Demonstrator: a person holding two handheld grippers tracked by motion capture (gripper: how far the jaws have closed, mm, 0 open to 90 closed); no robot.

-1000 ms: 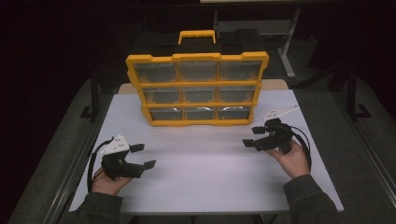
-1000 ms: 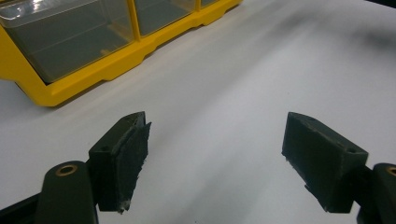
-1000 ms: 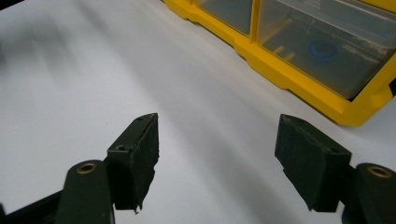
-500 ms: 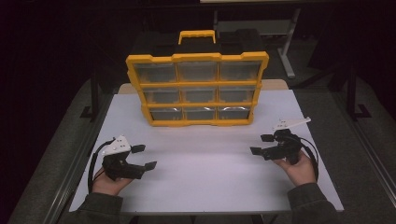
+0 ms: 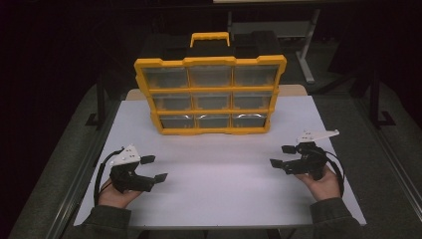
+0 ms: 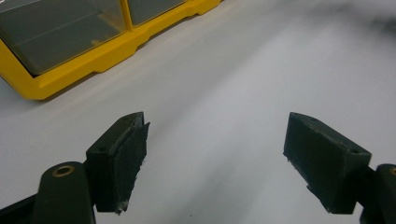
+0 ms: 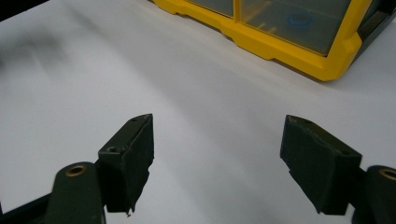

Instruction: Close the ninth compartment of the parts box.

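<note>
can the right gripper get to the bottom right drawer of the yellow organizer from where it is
Probably yes. The right gripper is open and holds nothing, and only bare white table lies between it and the bottom right drawer of the yellow organizer.

Yellow organizer [image 5: 210, 94] (upright); white table [image 5: 224, 189]

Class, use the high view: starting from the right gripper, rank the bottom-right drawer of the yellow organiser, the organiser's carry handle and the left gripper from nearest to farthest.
Measured from the right gripper:
1. Bottom-right drawer, just ahead and to its left, lowest row of the organiser.
2. Left gripper, across the table at the person's left hand.
3. Carry handle, on top of the organiser, at the far end.
</note>
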